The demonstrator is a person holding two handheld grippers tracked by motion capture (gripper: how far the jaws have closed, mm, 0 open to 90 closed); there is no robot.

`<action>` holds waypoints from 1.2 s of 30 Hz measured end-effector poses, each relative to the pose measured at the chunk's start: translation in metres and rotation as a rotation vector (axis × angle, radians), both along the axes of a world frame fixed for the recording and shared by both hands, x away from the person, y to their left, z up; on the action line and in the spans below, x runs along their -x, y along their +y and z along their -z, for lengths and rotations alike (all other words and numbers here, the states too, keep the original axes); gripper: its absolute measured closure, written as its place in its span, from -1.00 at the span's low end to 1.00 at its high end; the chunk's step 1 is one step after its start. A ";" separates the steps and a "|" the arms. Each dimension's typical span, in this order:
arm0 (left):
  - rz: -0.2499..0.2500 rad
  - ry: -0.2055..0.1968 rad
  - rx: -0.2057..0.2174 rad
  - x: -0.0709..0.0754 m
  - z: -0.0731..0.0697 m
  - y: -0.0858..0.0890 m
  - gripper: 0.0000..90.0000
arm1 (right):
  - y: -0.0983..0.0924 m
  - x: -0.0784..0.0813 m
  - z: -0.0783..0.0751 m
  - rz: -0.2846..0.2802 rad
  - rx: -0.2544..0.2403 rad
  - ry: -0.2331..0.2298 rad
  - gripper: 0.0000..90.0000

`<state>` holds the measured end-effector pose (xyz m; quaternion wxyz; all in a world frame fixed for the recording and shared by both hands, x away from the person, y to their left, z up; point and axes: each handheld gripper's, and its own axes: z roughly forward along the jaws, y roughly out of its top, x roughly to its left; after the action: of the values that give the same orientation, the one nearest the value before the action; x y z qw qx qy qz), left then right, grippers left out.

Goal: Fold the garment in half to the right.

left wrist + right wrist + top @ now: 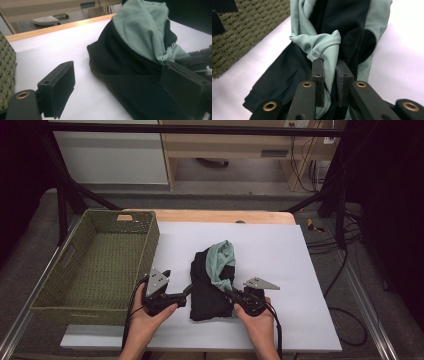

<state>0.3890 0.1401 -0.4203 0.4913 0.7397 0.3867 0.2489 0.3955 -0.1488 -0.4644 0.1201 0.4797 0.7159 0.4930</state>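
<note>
We cannot make out what kind of garment [212,280] this is — a crumpled bundle of black cloth with pale green panels, folded over on itself so that its shape and its underside are hidden; in the high view it lies on the white board [280,270] near the front edge, between the two hands and just right of the woven basket [75,307]; its near end is partly covered by the grippers, and in the left gripper view its top runs off the frame. The right gripper [329,75] has its jaws drawn nearly together on a twisted fold of the green cloth, the pads pressing it from both sides — how far the fold goes down between them we cannot see, since the jaw arms cover it; in the high view that gripper [230,292] sits at the garment's right side, its tips lost against the black cloth. The left gripper [117,85] stands with its jaws wide apart; one pad is over the bare board, the other lies against the black cloth, though whether it touches we cannot tell. The basket, olive green with a handle slot in its far wall, holds nothing that we can see; its near wall hides part of the floor inside.
</note>
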 end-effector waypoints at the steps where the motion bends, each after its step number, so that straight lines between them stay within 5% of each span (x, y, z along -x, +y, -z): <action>1: -0.002 0.001 0.000 0.000 0.001 0.000 -0.72 | 0.000 0.000 0.000 0.000 0.000 0.000 0.78; 20: -0.010 0.021 -0.003 -0.004 0.010 0.005 -0.71 | 0.023 -0.003 0.001 -0.036 0.051 -0.023 0.78; 36: -0.002 0.030 -0.002 -0.007 0.015 0.007 -0.71 | 0.023 0.001 0.002 -0.029 0.090 -0.052 0.76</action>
<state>0.3958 0.1473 -0.4356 0.4846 0.7434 0.3945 0.2387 0.3948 -0.1257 -0.4665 0.1527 0.4504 0.7408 0.4743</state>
